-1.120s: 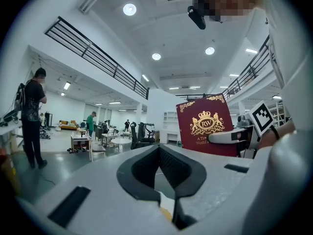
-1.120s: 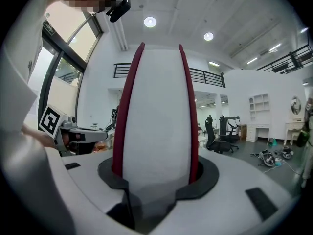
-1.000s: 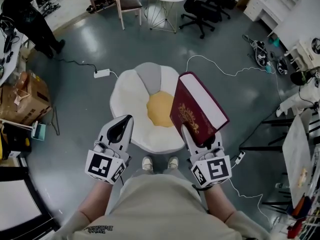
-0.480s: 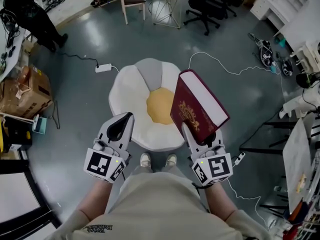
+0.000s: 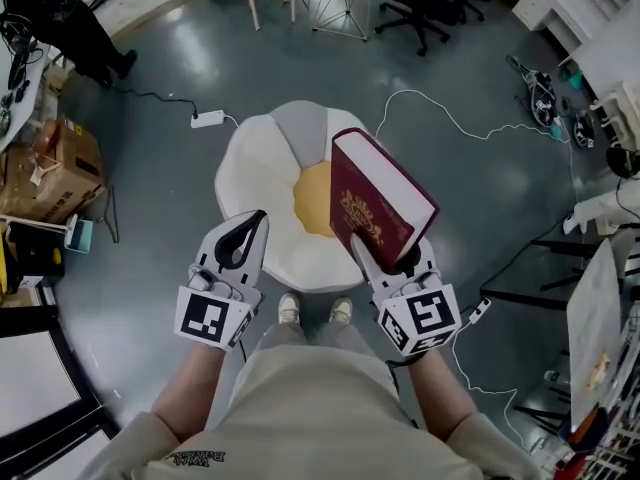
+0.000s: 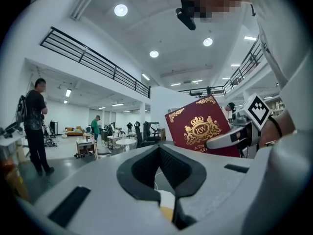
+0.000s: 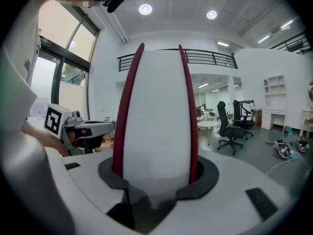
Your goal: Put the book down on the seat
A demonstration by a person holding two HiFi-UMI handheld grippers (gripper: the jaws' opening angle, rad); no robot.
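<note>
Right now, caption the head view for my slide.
Right gripper clamps a thick maroon gold-embossed book over the white flower-shaped cushion seat; left gripper shut, empty.

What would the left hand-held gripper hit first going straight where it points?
Probably the white seat, though the left hand-held gripper might pass over it; height is unclear.

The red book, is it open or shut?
Shut. The book shows two red covers flat against the white pages between them, clamped by the right gripper.
</note>
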